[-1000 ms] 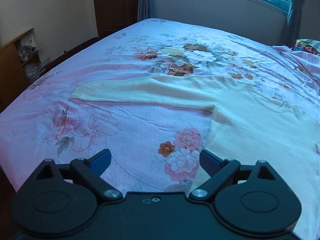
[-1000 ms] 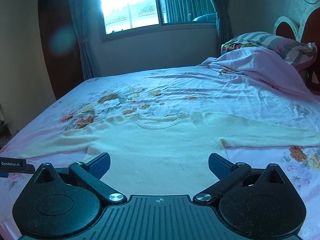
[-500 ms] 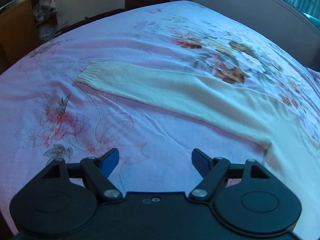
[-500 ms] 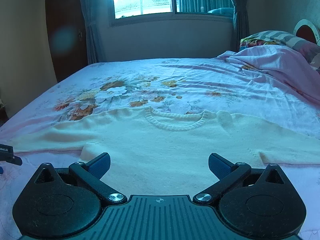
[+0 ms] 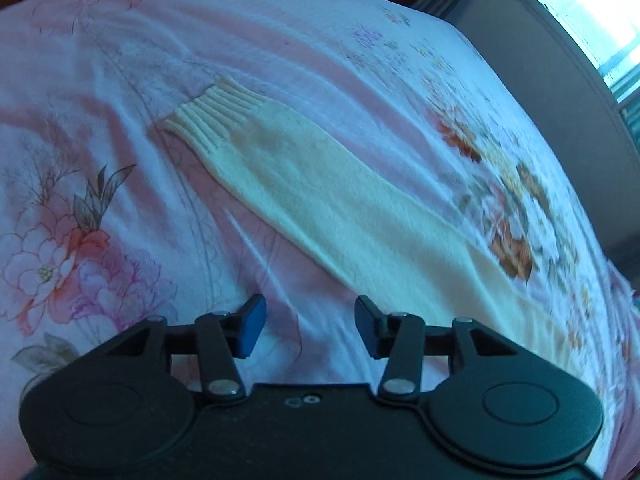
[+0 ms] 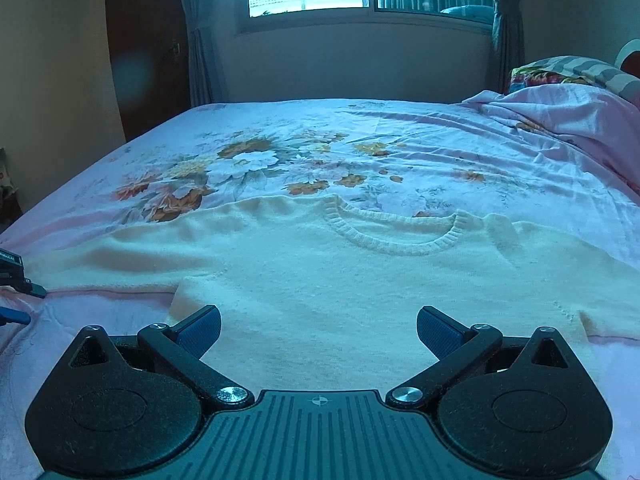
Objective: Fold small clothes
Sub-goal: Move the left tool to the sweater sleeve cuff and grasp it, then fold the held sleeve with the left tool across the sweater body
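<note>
Flat on floral bedsheet, cream sweater, left gripper jaws closing on nothing beside sleeve, right gripper jaws spread, empty.

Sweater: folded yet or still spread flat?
Spread flat. The cream sweater lies open on the floral bedsheet, neckline up, its left sleeve stretched straight out, cuff unfolded.
</note>
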